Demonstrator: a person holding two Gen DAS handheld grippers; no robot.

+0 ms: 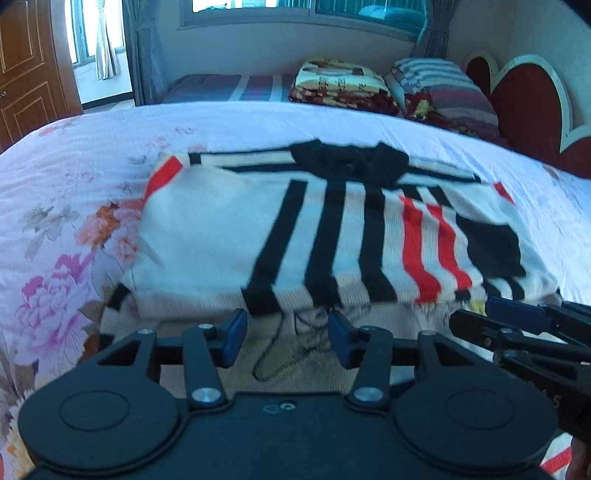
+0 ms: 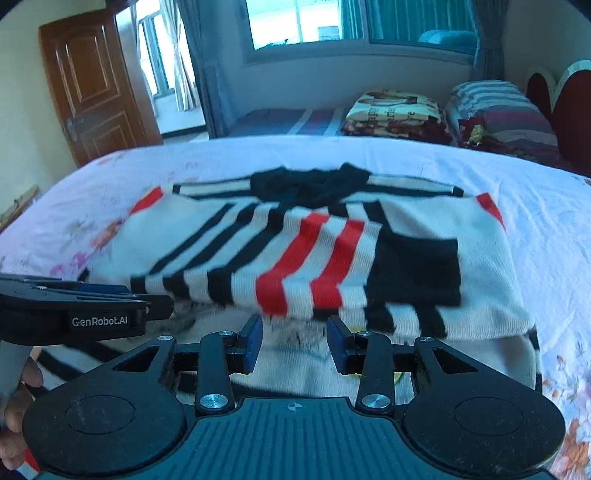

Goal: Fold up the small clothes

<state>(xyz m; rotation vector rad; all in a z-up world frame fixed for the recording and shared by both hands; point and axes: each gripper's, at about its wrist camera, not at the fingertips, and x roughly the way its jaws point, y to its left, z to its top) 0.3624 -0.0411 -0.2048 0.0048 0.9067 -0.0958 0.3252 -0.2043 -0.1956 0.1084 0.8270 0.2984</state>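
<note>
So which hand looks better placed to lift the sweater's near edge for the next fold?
Neither clearly; probably both together. The left gripper faces the sweater edge at the black stripes, the right gripper below the red stripes. Both jaws stand open, holding nothing.

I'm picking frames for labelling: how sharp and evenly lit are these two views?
Left wrist view: the white knit sweater with black and red stripes is motion-smeared, the black left gripper crisp. Right wrist view: same smear on the sweater, the black right gripper sharp, the window blown out; both bend the floral bedsheet edges.
</note>
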